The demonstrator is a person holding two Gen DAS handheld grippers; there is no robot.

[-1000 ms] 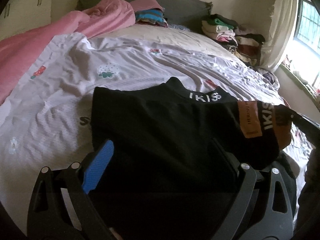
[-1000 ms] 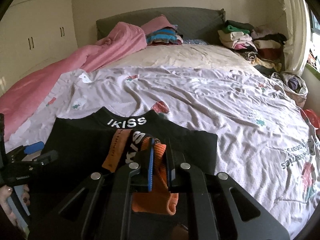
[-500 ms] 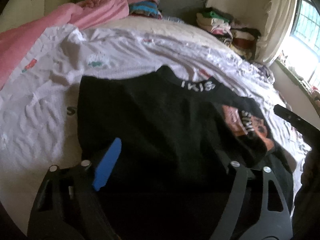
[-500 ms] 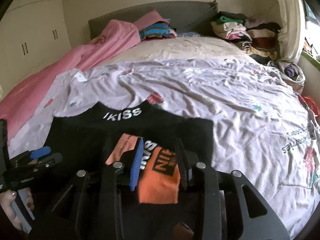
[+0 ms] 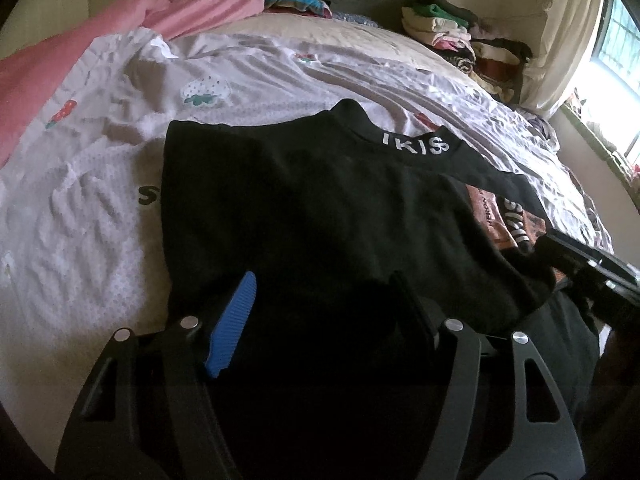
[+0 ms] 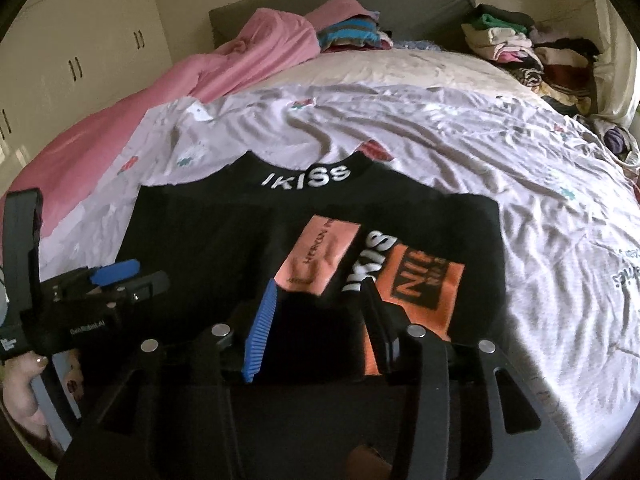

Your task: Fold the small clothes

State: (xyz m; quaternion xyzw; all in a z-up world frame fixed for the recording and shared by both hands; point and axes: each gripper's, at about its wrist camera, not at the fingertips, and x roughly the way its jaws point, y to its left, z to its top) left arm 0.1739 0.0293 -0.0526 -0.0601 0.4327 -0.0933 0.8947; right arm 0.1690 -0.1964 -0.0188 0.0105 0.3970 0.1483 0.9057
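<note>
A small black top with a white "IKISS" collar lies flat on the bed, also in the right wrist view. Its right sleeve, with orange patches, lies folded across the body. My left gripper is open over the near left part of the top, holding nothing. My right gripper is open just above the folded sleeve's near end, holding nothing. The left gripper shows at the left of the right wrist view.
The top lies on a wrinkled white printed sheet. A pink blanket runs along the left and back. Folded clothes are stacked at the headboard and in the back right corner. A window is at the right.
My right gripper, shut on the sleeve a second ago, has opened and left the sleeve lying across the top. The left gripper has stayed open and shifted slightly.
</note>
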